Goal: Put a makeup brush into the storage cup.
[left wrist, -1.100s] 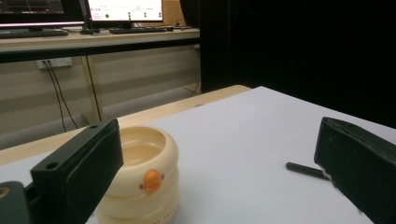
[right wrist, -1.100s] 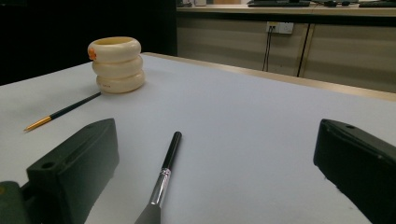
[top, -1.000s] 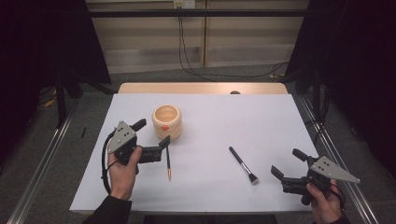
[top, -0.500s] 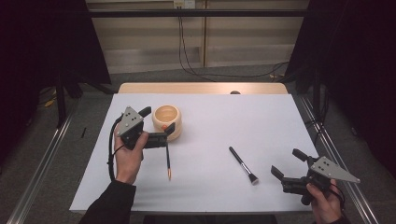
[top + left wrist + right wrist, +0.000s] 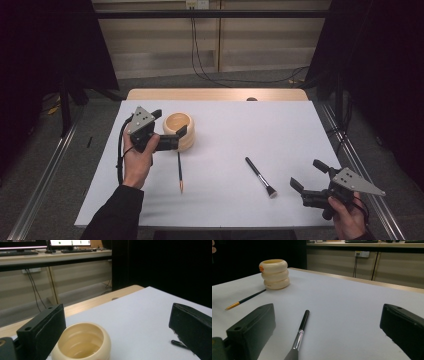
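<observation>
Jaws wide apart on the left hand-held gripper (image 5: 169, 128), one on either side of the cream ringed holder (image 5: 179, 131), which stands upright on the white tabletop (image 5: 240, 125) at its far left. Just beside the holder lies a thin pencil-like brush (image 5: 179, 172). Right hand-held gripper (image 5: 308, 176) hovers spread at the near right corner, close to the black makeup brush (image 5: 260, 177) lying flat.

On the white tabletop (image 5: 225, 125), the left tool (image 5: 170, 129) has its jaws spread around the cream ribbed round holder (image 5: 178, 131). A thin black gold-tipped brush (image 5: 179, 172) lies just below; the right tool (image 5: 307, 175) hovers open near a black silver-ferruled brush (image 5: 260, 177).
</observation>
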`<state>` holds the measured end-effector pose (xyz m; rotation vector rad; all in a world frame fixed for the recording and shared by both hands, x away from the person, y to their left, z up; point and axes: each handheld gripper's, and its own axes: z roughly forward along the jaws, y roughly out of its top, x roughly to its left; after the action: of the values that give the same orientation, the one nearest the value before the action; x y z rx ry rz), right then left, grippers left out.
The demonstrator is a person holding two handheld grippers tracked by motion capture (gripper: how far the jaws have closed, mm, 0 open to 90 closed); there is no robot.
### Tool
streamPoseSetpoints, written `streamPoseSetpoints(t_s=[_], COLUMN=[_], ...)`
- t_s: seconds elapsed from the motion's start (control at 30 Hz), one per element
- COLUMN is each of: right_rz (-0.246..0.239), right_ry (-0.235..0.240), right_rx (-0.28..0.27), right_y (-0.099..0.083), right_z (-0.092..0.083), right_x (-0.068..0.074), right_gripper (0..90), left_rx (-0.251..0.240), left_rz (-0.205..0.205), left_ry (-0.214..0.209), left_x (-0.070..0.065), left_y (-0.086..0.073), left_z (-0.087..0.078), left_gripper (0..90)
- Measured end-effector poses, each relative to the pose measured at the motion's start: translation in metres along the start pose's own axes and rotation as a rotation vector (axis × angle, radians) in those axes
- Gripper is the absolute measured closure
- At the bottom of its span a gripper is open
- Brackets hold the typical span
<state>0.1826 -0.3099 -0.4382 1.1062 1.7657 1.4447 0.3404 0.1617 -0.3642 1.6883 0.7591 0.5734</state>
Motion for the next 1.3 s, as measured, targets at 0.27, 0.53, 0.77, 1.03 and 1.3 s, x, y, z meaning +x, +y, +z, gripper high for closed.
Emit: streamPoseSetpoints(t_s=[0.27, 0.53, 0.77, 1.03, 1.3], right_rz=[0.004, 0.002, 0.000, -0.007, -0.006], right_ry=[-0.003, -0.005, -0.005, 0.002, 0.002], right_rx=[0.004, 0.005, 0.006, 0.012, 0.013], right_y=[0.000, 0.000, 0.000, 0.000, 0.000], right_z=[0.000, 0.000, 0.001, 0.001, 0.001], right_x=[0.001, 0.000, 0.000, 0.000, 0.000], right_gripper=[0.0, 0.0, 0.0, 0.0, 0.0], left_rx=[0.086, 0.247, 0.361, 0.481, 0.576], left_rz=[0.015, 0.036, -0.002, -0.064, -0.117], left_ry=[-0.023, -0.047, -0.042, -0.040, -0.048], left_x=[-0.001, -0.002, -0.001, 0.000, 0.002], left_y=[0.003, 0.006, 0.001, -0.005, -0.011], left_z=[0.003, 0.007, 0.011, 0.018, 0.021], left_gripper=[1.1, 1.8, 2.4, 5.6, 7.2])
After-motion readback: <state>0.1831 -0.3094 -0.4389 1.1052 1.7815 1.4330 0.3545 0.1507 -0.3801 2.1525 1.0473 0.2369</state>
